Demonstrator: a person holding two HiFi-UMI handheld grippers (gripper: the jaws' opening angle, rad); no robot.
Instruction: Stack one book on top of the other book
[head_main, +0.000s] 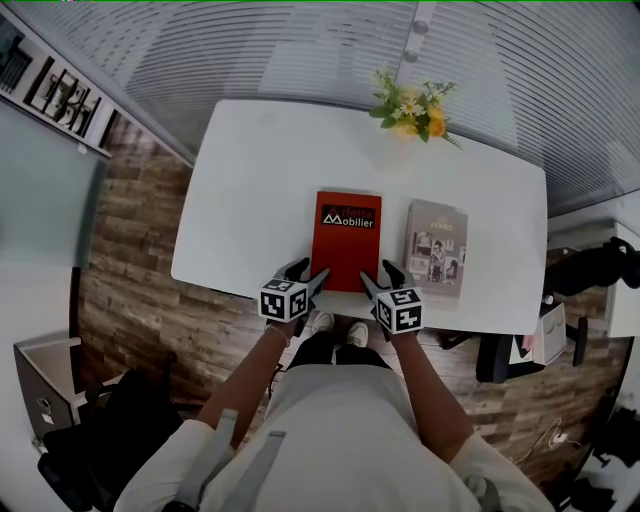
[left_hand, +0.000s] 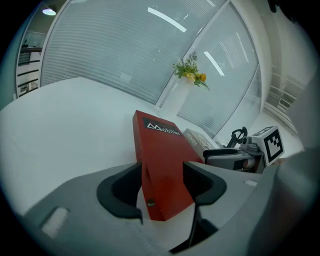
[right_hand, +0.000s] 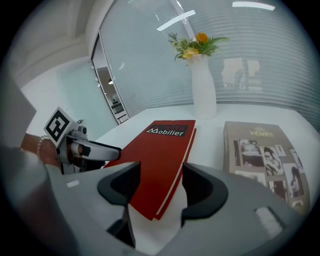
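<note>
A red book (head_main: 347, 238) titled "Mobilier" lies flat on the white table (head_main: 260, 180), with a grey picture book (head_main: 437, 250) beside it on the right. My left gripper (head_main: 308, 272) stands open at the red book's near left corner. In the left gripper view that corner of the red book (left_hand: 160, 165) lies between the jaws of the left gripper (left_hand: 162, 182), untouched by the pads. My right gripper (head_main: 380, 277) is open at the near right corner. The red book (right_hand: 160, 160) reaches in between the right gripper (right_hand: 157, 182), and the grey book (right_hand: 265, 160) lies just right of it.
A white vase of yellow flowers (head_main: 412, 110) stands at the table's far edge, behind the books. The table's near edge runs right under both grippers, with wooden floor below. Dark bags and a chair (head_main: 500, 355) sit at the right end of the table.
</note>
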